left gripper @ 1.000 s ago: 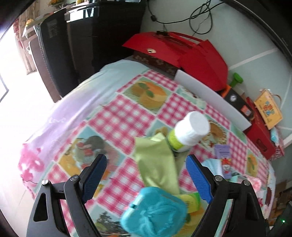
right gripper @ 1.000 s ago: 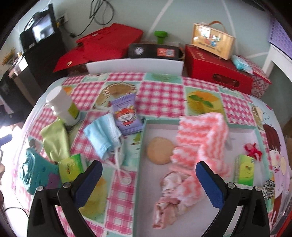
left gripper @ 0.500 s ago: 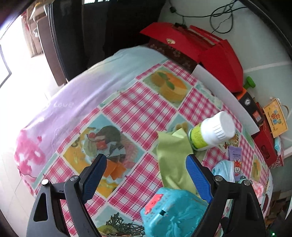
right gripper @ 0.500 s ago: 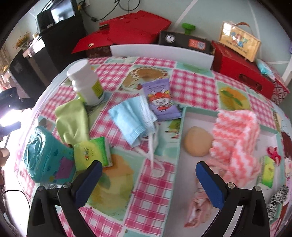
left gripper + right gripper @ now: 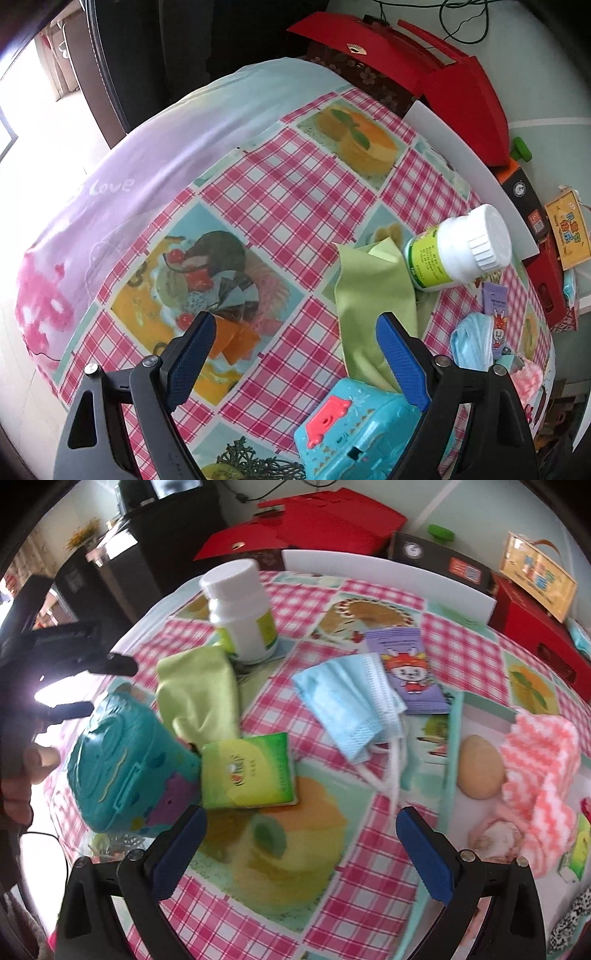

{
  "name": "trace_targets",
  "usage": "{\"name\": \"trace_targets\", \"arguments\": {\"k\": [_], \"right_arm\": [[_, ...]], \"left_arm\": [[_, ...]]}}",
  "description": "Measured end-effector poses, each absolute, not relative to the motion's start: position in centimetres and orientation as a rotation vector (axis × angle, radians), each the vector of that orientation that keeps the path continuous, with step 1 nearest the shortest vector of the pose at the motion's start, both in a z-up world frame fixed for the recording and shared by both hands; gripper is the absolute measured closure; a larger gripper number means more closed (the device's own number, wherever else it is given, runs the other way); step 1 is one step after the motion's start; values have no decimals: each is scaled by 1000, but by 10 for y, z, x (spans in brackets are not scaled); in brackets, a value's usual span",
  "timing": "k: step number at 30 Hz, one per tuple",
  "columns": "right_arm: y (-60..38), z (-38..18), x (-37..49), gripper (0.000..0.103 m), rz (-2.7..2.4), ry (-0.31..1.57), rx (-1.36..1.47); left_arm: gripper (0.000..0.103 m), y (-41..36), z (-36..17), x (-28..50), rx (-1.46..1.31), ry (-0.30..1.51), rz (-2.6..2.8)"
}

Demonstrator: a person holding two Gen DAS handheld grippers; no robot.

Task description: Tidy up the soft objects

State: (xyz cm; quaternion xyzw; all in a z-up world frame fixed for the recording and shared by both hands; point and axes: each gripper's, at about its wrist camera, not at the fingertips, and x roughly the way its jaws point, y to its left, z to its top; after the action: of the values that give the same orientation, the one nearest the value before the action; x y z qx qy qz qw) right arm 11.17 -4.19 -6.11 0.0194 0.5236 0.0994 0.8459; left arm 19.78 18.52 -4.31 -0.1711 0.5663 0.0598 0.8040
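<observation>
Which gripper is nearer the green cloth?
Left. The left gripper hangs open just beside the green cloth, one finger over its near end. The right gripper, also open, sits farther off, with the tissue pack between it and the cloth.

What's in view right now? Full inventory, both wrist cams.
white plastic bottle: 1, green label, upright, back left
lime-green cloth: 1, beside bottle
teal plastic toy case: 1, left edge
green tissue pack: 1, centre, against case
light-blue face mask: 1, centre
purple cartoon sachet: 1, beside mask
shallow tray: 1, pale, right
tan round puff: 1, in tray
pink-white knit cloth: 1, in tray
checked tablecloth: 1, pink
left tongs: open, empty
right tongs: open, empty
</observation>
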Motion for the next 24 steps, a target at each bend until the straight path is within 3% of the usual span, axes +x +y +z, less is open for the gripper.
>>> {"name": "trace_targets", "arguments": {"k": [18,24], "right_arm": [[-21,-73,118,0,293,1081,-23],[-17,-77,118,13,296,1069,-55]], "left_arm": [[14,186,-59,209,-388,1253,124],[14,185,-61,210,-384,1259,122]]}}
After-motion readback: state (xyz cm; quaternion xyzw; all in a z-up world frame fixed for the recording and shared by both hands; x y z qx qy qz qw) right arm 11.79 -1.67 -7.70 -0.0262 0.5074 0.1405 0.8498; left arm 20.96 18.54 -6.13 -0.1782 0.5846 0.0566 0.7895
